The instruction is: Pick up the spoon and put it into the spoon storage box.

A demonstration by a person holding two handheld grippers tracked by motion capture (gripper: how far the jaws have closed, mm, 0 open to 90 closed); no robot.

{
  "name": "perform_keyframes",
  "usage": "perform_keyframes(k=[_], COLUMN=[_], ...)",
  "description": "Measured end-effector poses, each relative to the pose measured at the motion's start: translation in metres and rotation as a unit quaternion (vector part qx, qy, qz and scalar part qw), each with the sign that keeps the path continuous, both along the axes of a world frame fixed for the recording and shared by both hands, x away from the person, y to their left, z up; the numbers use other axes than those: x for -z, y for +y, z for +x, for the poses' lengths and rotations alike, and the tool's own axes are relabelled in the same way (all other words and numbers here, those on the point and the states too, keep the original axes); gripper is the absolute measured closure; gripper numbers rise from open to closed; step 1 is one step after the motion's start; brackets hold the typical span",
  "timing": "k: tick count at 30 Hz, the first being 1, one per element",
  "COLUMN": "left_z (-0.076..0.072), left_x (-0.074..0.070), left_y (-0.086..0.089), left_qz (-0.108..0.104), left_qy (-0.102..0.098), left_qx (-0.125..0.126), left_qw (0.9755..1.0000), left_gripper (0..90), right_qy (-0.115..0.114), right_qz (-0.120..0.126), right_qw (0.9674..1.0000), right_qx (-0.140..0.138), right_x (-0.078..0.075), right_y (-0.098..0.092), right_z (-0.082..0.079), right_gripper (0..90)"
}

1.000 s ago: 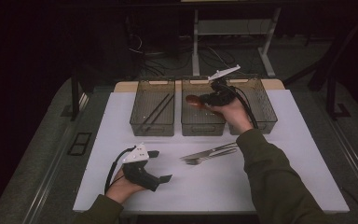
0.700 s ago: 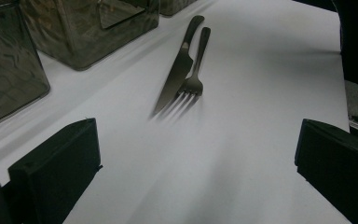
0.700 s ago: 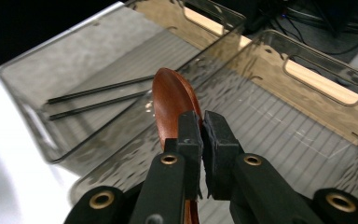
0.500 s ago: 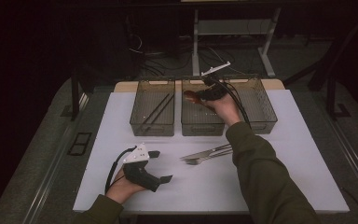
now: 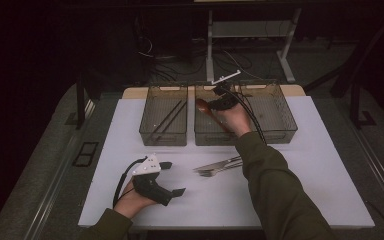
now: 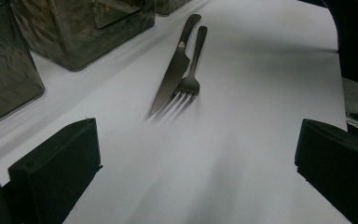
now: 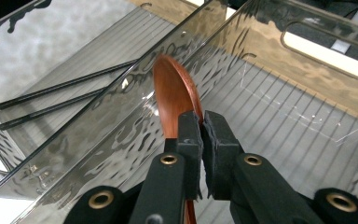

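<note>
Right gripper (image 7: 200, 128): fingers (image 7: 189, 135) clamped nearly together on the wooden spoon (image 7: 175, 95), pinching it just below the bowl. Bowl sticks out past the fingertips, handle runs back down between the fingers toward the gripper body. In the high view the right gripper (image 5: 223, 101) sits over the middle bin (image 5: 203, 134), with the spoon (image 5: 205, 107) angled out to its left, above that bin's left half. From the right gripper view the spoon bowl is edge-on and close to the wall shared with the left bin (image 5: 164, 136); can't tell if it touches.

Left bin holds two black chopsticks (image 7: 65, 95), lying lengthwise. Right bin (image 5: 280, 131) sits just beside the middle one.

Left gripper (image 5: 176, 178): resting on the white worktop (image 5: 320, 175) at near left, fingers (image 6: 58, 163) wide apart, nothing between them. Knife (image 6: 172, 70) and fork (image 6: 193, 65) lie side by side on the worktop ahead of it, near of the bins, well apart from both grippers.
</note>
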State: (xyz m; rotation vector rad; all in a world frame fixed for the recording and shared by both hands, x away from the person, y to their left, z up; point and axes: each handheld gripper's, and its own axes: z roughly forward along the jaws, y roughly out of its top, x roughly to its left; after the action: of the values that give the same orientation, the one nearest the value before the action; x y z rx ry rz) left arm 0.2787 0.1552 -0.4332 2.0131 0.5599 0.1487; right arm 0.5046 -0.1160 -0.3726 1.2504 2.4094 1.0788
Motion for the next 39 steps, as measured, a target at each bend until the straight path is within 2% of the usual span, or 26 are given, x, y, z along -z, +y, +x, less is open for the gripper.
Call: perform_keyframes(k=[4, 16, 20, 23, 25, 32, 39], left_z=[0.000, 0.000, 0.000, 0.001, 0.001, 0.002, 0.003], left_x=[0.000, 0.000, 0.000, 0.000, 0.000, 0.001, 0.001], left_y=[0.000, 0.000, 0.001, 0.002, 0.003, 0.004, 0.006], left_qz=[0.000, 0.000, -0.001, 0.002, 0.000, -0.001, -0.002], left_qy=[0.000, 0.002, -0.001, -0.001, -0.001, 0.003, 0.003], left_qx=[0.000, -0.003, -0.002, -0.003, -0.004, -0.008, -0.012], left_qw=[1.0000, 1.0000, 1.0000, 1.0000, 1.0000, 1.0000, 0.9999], left_gripper=[0.0, 0.0, 0.0, 0.0, 0.0, 0.0, 0.0], right_qy=[0.000, -0.021, -0.033, -0.047, -0.046, -0.060, -0.059], right_qz=[-0.001, 0.014, 0.040, 0.049, 0.055, 0.063, 0.072], right_qw=[1.0000, 0.9996, 0.9984, 0.9974, 0.9970, 0.9951, 0.9934], right_qx=[-0.004, -0.016, -0.023, -0.024, -0.028, -0.047, -0.066], right_x=[0.000, -0.011, -0.018, -0.023, -0.025, -0.030, -0.029], right_y=[0.002, -0.003, -0.012, -0.019, -0.025, -0.041, -0.057], right_z=[-0.001, -0.011, -0.018, -0.025, -0.029, -0.047, -0.070], right_gripper=[83.5, 62.0, 57.1, 51.4, 49.3, 47.1, 47.7])
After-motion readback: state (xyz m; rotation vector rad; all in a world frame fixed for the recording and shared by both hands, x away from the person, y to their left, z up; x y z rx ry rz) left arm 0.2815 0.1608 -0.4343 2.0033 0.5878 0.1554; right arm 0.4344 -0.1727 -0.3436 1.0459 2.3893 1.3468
